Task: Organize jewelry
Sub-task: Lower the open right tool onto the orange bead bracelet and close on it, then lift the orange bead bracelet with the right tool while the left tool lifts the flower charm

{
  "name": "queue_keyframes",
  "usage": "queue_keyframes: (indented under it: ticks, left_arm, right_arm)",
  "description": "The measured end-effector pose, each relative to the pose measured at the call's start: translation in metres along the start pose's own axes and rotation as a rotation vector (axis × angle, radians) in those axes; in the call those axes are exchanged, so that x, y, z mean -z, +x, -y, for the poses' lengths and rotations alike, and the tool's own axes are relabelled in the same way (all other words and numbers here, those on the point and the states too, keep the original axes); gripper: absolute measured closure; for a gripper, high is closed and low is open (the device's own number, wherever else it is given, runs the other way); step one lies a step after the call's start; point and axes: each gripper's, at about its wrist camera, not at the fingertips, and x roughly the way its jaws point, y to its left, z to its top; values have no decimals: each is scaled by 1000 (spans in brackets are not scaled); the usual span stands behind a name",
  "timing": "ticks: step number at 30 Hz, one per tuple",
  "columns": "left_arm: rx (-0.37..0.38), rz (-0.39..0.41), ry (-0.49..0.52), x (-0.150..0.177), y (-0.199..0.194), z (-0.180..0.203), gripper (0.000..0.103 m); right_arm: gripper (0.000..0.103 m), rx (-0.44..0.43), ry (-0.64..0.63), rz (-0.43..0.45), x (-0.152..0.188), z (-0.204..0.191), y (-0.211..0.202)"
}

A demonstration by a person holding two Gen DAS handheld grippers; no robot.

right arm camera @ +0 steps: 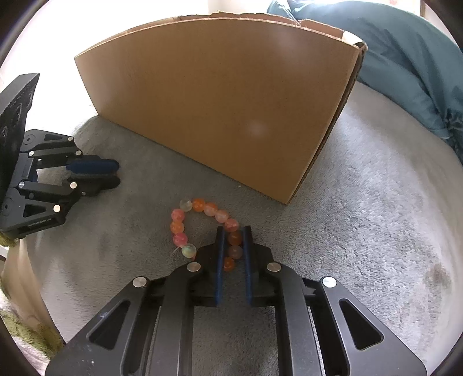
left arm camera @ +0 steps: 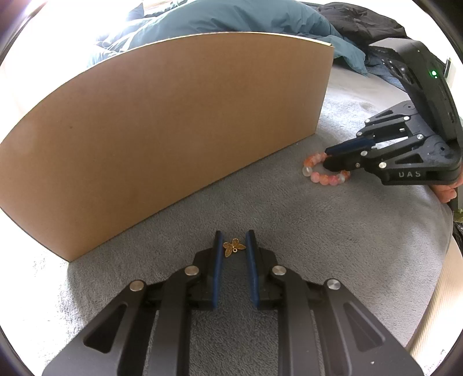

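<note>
A small gold butterfly charm [left arm camera: 233, 246] lies on the grey towel [left arm camera: 289, 231] between the tips of my left gripper [left arm camera: 234, 238], whose jaws stand a little apart around it without touching it. A pink and orange bead bracelet [right arm camera: 202, 228] lies on the towel in front of the cardboard box [right arm camera: 220, 110]. My right gripper [right arm camera: 233, 231] is down on it with its right side between the jaws, which stand close to the beads. The bracelet [left arm camera: 318, 170] and right gripper [left arm camera: 328, 157] also show in the left wrist view.
The tall cardboard box [left arm camera: 173, 130] stands on the towel just behind both gripper tips. A teal duvet [right arm camera: 405, 63] and dark clothes [left arm camera: 361, 23] lie behind it. The left gripper [right arm camera: 114, 173] shows at the left of the right wrist view.
</note>
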Motion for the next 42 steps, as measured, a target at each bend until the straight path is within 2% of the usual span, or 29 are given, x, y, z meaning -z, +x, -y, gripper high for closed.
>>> queue_keyframes:
  ticks: [14,42]
  left_arm:
    - [-4,0,3,0,0,-1,88]
    - [-12,25,19,3,-9,3,88]
  right_arm:
    - [92,-4,5,5,-1,6,3]
    - [95,38,-9,82,6,-19,-37]
